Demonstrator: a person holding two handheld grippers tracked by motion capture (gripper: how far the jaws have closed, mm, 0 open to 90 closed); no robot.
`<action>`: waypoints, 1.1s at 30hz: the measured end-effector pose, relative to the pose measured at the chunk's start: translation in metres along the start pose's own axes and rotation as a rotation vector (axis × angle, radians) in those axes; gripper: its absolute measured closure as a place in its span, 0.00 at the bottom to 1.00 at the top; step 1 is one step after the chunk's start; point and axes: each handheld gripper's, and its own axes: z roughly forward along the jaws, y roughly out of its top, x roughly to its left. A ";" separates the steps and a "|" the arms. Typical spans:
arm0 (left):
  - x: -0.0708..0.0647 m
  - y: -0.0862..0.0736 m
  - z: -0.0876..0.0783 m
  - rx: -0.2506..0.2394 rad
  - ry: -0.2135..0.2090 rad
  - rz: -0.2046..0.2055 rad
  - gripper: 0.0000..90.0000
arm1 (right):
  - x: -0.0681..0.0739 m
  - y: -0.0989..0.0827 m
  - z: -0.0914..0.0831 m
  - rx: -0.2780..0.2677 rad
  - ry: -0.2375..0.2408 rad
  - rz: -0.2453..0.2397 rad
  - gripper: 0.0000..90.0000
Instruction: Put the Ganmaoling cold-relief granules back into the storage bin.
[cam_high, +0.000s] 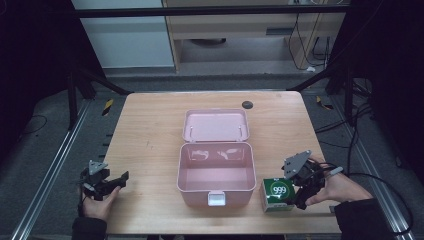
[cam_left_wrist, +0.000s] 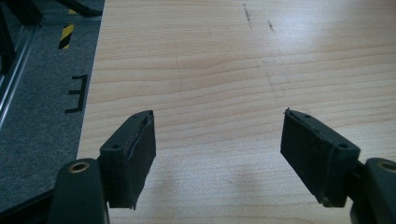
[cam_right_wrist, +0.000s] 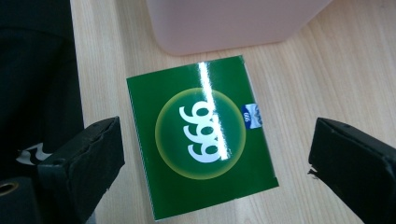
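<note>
Left gripper (cam_high: 112, 184) at lower left of frame, jaws wide apart, holding nothing, open pink plastic box (cam_high: 216, 172) at centre, green cardboard carton marked 999 (cam_high: 276, 194) lower right, lying flat, digits upright, right gripper (cam_right_wrist: 212, 154) gaping wide around it, untouched

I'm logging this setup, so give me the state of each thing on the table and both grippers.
Pink plastic box: open, empty, lid laid back flat.
Green carton printed 999: closed, lying on the wooden table, beside the box.
Left gripper: open, holding nothing.
Right gripper: open, fingers either side of the carton, not gripping.
</note>
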 end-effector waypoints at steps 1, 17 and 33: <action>0.000 0.000 0.000 0.000 0.000 0.000 0.29 | 0.000 -0.001 0.001 -0.002 0.004 -0.005 0.04; 0.000 0.000 0.000 0.001 0.004 0.003 0.29 | 0.002 0.002 0.023 0.066 0.034 -0.042 0.03; 0.000 0.000 0.001 0.002 0.005 0.006 0.29 | 0.001 0.000 0.046 0.105 0.067 -0.053 0.05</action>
